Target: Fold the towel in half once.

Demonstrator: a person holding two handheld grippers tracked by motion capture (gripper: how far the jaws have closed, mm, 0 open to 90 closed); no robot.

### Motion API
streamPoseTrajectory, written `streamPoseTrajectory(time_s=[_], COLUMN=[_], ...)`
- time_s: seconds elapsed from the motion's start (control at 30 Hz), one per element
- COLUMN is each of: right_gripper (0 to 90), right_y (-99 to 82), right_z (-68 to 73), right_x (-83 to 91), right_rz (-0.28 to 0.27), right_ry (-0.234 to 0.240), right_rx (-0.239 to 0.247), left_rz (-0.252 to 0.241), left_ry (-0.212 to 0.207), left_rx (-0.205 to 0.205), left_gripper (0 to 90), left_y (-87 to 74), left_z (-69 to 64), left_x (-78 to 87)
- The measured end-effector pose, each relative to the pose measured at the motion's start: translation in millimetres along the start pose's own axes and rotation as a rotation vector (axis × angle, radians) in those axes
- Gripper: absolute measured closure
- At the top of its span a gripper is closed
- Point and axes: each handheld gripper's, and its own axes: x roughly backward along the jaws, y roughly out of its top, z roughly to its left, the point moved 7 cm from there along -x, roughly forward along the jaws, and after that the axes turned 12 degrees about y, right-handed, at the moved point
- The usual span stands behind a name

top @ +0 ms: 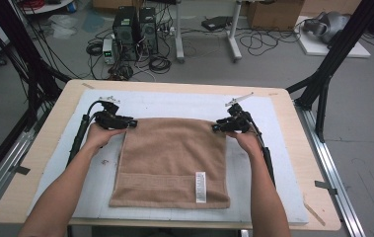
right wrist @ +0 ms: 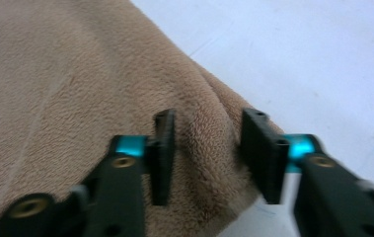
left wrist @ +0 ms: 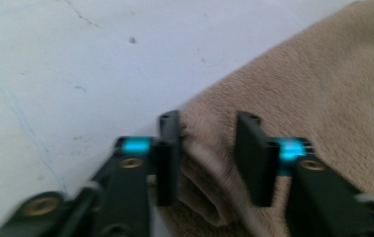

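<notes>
towel [top: 172, 160]: tan, fluffy, folded, white label near front edge; left claw [left wrist: 208, 157] and right claw [right wrist: 209, 157] parted astride its far corners.

The towel [top: 172, 160] lies on the mat [top: 253, 106], which lies on the surface [top: 293, 148]. The left claw [top: 134, 123] sits at its far left corner, the right claw [top: 215, 128] at its far right corner.

A light wooden table [top: 293, 128] is covered by a white mat [top: 174, 101] reaching almost to its edges. On the mat, a tan towel [top: 174, 158] is spread flat, its white label [top: 201, 187] near the front edge.
</notes>
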Motion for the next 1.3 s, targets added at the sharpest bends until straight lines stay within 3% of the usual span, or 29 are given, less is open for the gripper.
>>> streamPoseTrajectory(time_s=[0.07, 0.27, 0.4, 0.5, 0.57, 0.63, 0.8, 0.9, 1.07, 1.23, 1.3], right_gripper=[75.3, 80.8, 81.0, 81.0, 80.9, 80.9, 79.4, 70.9, 66.0, 65.6, 66.4], right_y=[1.2, 9.0, 12.2, 5.8, -4.8, -18.9, -54.6, -64.8, -50.0, -29.7, -26.8], right_z=[3.1, 20.3, 37.5, 57.7, 70.4, 79.8, 87.5, 86.5, 91.8, 85.5, 77.6], right_x=[1.9, 16.1, 30.4, 39.2, 41.8, 41.5, 30.5, 21.5, 35.5, 51.7, 49.9], right_rz=[0.001, -0.025, -0.055, -0.070, -0.060, -0.038, 0.025, 0.055, -0.033, -0.079, -0.079], right_ry=[-0.003, 0.004, 0.011, 0.031, 0.054, 0.061, 0.087, 0.093, 0.092, 0.046, 0.012], right_rx=[0.013, 0.067, 0.121, 0.169, 0.186, 0.198, 0.175, 0.157, 0.185, 0.204, 0.196], left_rz=[-0.011, -0.098, -0.149, -0.151, -0.164, -0.145, -0.088, -0.033, -0.102, -0.183, -0.180], left_ry=[-0.014, -0.015, -0.028, -0.033, -0.039, -0.051, -0.064, -0.071, -0.081, -0.045, -0.024], left_rx=[-0.013, -0.051, -0.085, -0.146, -0.189, -0.212, -0.254, -0.257, -0.229, -0.187, -0.176], left_gripper=[81.2, 85.2, 85.3, 85.2, 85.0, 84.7, 83.7, 74.0, 62.9, 63.7, 65.3], left_y=[1.5, 15.4, 14.9, 0.0, -15.4, -34.9, -72.2, -79.8, -65.1, -37.9, -29.9], left_z=[-2.2, -11.3, -21.8, -35.1, -47.4, -57.2, -71.1, -70.0, -66.2, -54.9, -50.3], left_x=[3.7, 28.6, 50.3, 67.1, 77.2, 82.1, 79.3, 75.2, 91.1, 98.3, 91.3])
